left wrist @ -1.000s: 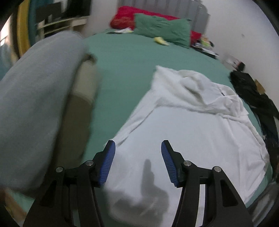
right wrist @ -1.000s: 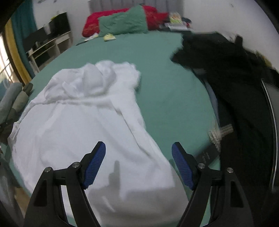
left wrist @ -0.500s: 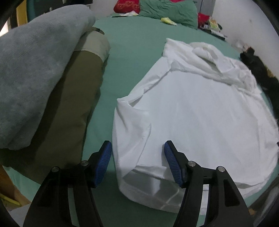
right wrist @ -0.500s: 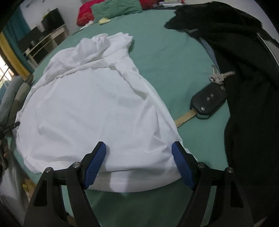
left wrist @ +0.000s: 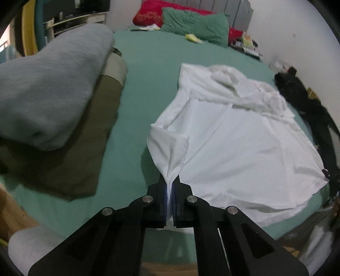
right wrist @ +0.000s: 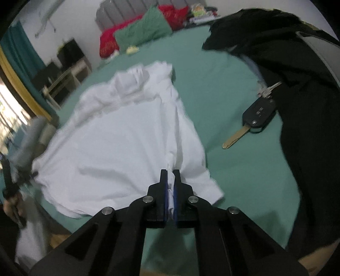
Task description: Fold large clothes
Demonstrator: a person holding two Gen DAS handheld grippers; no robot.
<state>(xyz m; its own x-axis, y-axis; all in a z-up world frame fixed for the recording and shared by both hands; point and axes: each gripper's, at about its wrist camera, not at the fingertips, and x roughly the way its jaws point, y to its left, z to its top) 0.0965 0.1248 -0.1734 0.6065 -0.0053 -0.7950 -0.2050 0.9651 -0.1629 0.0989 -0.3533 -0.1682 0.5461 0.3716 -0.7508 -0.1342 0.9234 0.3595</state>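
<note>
A white shirt (left wrist: 240,144) lies spread on the green bed sheet (left wrist: 148,70), collar end toward the pillows. My left gripper (left wrist: 169,182) is shut on the shirt's near left hem corner, and the cloth bunches up from between its pads. In the right wrist view the same white shirt (right wrist: 119,135) fills the middle. My right gripper (right wrist: 169,176) is shut on its near right hem corner, with a twist of fabric pinched between the blue pads. At the far left of that view a hand holds the left gripper (right wrist: 8,182).
A folded grey garment (left wrist: 48,85) lies on an olive one (left wrist: 70,157) left of the shirt. Black clothing (right wrist: 297,89) lies on the right, with a car key and key ring (right wrist: 255,114) beside it. Green pillow (left wrist: 193,27) and red pillow (left wrist: 148,10) sit at the headboard.
Both grippers have shut: half a second ago their jaws stood open over the shirt's near hem, now each pinches a corner of it. The cloth at both corners has gathered into a bunch.
</note>
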